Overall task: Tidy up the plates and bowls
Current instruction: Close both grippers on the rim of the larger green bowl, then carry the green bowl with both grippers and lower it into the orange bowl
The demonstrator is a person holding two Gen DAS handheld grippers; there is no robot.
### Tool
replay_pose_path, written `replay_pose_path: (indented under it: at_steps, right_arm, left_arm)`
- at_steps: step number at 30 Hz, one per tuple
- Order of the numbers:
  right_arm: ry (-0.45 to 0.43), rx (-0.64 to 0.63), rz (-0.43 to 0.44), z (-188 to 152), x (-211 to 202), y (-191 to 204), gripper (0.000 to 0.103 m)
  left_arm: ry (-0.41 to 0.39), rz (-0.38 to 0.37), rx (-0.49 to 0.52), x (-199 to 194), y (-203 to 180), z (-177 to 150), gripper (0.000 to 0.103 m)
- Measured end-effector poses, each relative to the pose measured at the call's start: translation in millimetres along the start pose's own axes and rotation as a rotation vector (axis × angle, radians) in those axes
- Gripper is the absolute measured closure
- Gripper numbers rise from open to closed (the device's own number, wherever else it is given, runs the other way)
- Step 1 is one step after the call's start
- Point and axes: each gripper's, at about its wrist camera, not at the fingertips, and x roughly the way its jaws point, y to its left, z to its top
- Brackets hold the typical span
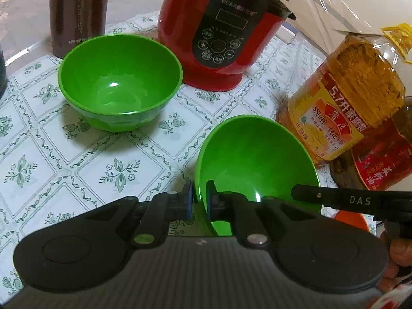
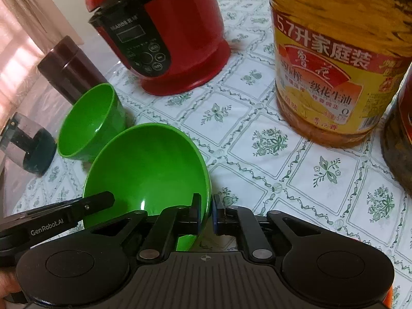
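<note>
Matte black tongs (image 1: 198, 202) with blue-edged pads, ribbed grey housing, round silver screws, white "GenRobot.AI" lettering.

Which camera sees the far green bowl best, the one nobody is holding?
The left wrist view: the far green bowl sits whole and upright on the tablecloth, its inside showing. In the right wrist view it is squeezed by the lens, partly hidden behind the near green bowl.
</note>
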Motion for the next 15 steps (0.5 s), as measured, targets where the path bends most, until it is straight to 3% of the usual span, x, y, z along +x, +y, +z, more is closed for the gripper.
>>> replay_pose_path:
  at_steps: [8,15]
  right_arm:
    - [-0.042,0.001,0.006,3.2,-38.8,16.1,0.095]
    - [-0.11,-0.003,0.004,1.3,-101.8,24.8,0.095]
  left_arm:
    - [-0.04,-0.01,0.022,-39.2,-11.6,8.8,0.095]
    - [-0.076,-0.033,0.075,-87.4,-44.7,15.0,0.095]
